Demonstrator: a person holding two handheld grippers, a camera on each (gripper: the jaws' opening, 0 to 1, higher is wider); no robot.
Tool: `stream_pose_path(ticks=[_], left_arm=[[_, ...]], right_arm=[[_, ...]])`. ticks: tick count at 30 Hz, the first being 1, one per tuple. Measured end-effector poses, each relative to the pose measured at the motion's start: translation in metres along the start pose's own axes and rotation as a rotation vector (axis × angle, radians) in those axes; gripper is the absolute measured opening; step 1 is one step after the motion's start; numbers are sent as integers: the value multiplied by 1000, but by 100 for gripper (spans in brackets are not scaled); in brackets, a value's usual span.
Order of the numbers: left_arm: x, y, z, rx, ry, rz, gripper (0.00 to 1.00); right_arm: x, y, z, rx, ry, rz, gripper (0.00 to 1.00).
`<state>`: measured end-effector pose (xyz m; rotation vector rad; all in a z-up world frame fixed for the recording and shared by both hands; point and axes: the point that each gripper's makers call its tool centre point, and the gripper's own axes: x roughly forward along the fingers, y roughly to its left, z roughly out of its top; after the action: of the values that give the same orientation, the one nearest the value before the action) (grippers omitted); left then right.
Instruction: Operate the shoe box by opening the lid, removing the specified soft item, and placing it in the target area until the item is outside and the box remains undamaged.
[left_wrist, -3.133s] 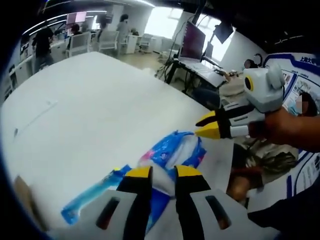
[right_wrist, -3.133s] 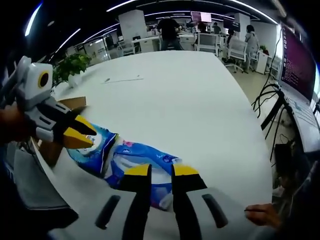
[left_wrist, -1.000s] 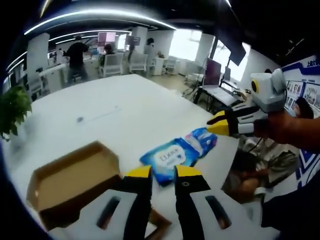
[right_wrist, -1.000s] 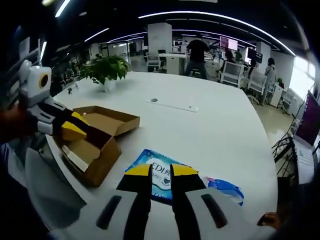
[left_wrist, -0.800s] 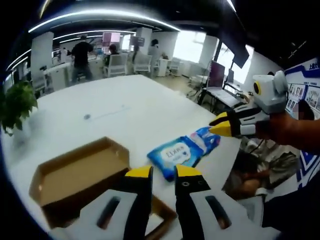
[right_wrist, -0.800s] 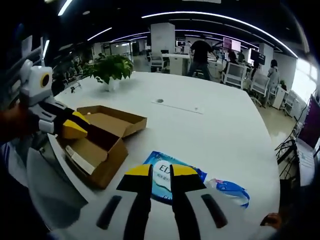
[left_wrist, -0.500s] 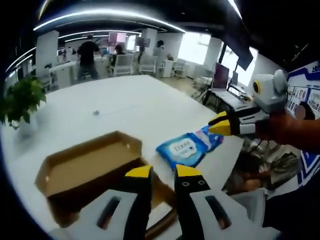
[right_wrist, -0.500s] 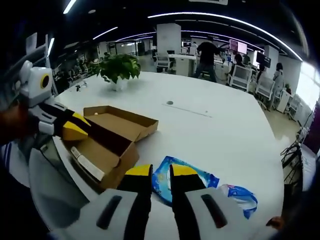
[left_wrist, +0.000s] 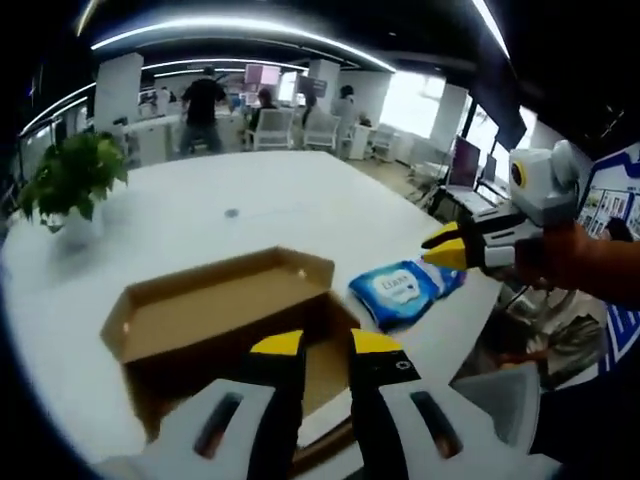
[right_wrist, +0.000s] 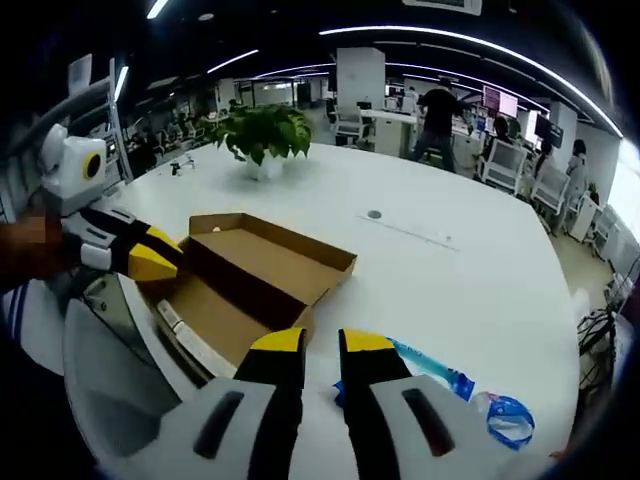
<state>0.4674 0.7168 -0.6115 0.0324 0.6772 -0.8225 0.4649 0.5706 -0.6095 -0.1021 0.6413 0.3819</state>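
**Open shoe box on table, wet-wipe pack lying outside it**

From my left gripper (left_wrist: 326, 345) I see the cardboard shoe box (left_wrist: 225, 320) open, its lid (left_wrist: 190, 310) folded back toward 10 o'clock. My own jaws cover the near part of the box floor, so I cannot inspect that part of the interior. The jaws stand a narrow gap apart with nothing between them.

The blue wet-wipe pack (left_wrist: 405, 290) lies flat on the white table (left_wrist: 180, 225) at 2 o'clock of the box, just beside its corner and apart from it. Its printed label is too small to read.

The right gripper (left_wrist: 445, 250) hangs above the pack's far end, tips nearly together, empty.

In the right gripper view, my right gripper (right_wrist: 321, 343) hides most of the wet-wipe pack (right_wrist: 430, 372). A potted plant (right_wrist: 262, 135) stands beyond the shoe box (right_wrist: 255, 275). The left gripper (right_wrist: 150, 260) sits at the box's 9 o'clock edge; contact unclear.
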Motion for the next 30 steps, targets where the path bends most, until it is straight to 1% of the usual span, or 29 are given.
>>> stream_pose_path(ticks=[7,13,18,24,30], left_arm=[[-9,21,-7,-26,-2,27,14],[-15,34,-10,-44,-6,45,14],[-18,44,-19,-63,2,60,14],[-21,53,-27,-77,16,74,14],[-21,55,-38,-91,30,76,14]], right_arm=[[13,15,5,-13,9,25,12],[23,24,5,-25,21,42,12],[32,35,7,-34,29,63,12],[40,49,6,-45,39,93,12],[47,63,-4,-59,66,125,12]])
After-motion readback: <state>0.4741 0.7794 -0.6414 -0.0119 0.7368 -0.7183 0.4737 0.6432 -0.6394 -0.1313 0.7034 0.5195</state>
